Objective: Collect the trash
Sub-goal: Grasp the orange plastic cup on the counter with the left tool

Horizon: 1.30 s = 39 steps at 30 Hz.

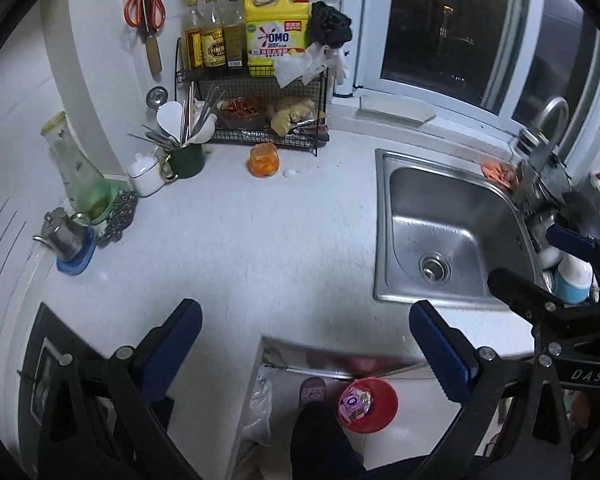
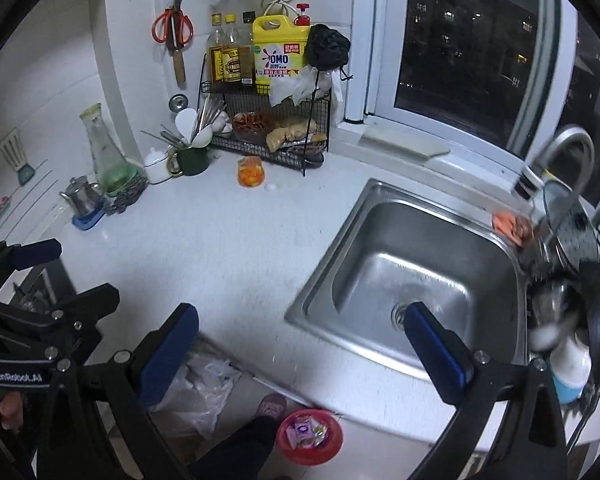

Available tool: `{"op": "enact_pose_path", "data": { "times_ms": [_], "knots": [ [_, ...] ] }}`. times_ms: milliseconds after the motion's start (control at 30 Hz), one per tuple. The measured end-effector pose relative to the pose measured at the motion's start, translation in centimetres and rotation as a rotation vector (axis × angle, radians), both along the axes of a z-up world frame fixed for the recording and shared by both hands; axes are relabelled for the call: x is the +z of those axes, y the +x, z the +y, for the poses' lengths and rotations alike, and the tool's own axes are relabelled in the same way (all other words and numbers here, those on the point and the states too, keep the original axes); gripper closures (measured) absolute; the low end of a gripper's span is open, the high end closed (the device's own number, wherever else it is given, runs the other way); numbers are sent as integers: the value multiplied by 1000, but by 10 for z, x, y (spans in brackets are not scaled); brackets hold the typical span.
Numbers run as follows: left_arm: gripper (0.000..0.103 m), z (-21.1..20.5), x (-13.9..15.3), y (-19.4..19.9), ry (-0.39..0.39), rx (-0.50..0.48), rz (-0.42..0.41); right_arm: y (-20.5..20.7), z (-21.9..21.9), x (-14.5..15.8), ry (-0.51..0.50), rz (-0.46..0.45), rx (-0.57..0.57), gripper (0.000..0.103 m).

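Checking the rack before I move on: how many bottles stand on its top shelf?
4: three dark glass bottles side by side at the left, then the yellow detergent jug to their right. Others may be hidden behind.

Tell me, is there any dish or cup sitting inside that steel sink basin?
No, the steel sink basin is bare in the right wrist view, showing only its drain at the bottom.

Steel sink [image 2: 404, 264] showing brushed, shiny metal; curved tap [image 2: 572, 152] gleaming likewise. Countertop [image 1: 236, 240] looking matt, faintly speckled white. Wire rack [image 1: 260, 120] showing thin black metal mesh. Detergent jug [image 1: 274, 32] shining as glossy yellow plastic. Bin [image 2: 310, 436] on floor showing smooth red plastic, holding crinkled glossy wrappers [image 2: 306, 432]. Gripper pads [image 1: 172, 344] appearing matt blue, rubbery; arms black plastic.
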<state>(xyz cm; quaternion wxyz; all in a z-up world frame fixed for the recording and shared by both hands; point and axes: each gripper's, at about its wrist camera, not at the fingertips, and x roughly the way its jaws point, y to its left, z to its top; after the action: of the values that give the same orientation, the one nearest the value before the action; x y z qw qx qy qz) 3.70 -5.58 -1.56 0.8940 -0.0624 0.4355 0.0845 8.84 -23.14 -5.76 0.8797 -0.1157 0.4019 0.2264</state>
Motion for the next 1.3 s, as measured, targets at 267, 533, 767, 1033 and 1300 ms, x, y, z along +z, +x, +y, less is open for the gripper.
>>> {"op": "enact_pose_path", "data": {
  "times_ms": [267,533,767,1033,1300],
  "knots": [
    [0,51,-2,85,-19,-35,24,74,45,-1,-11,22,-24,0],
    [0,89,-12,164,-18,-69,54,140,75,-11,-23,62,-58,0],
    [0,116,-36,219,-54,-91,112,188,96,-31,-57,119,-77,0],
    [0,135,-71,272,-76,-122,205,239,117,-61,-100,194,-96,0],
    [0,147,-107,323,-62,-121,287,285,125,-91,-133,270,-115,0]
  ]
}}
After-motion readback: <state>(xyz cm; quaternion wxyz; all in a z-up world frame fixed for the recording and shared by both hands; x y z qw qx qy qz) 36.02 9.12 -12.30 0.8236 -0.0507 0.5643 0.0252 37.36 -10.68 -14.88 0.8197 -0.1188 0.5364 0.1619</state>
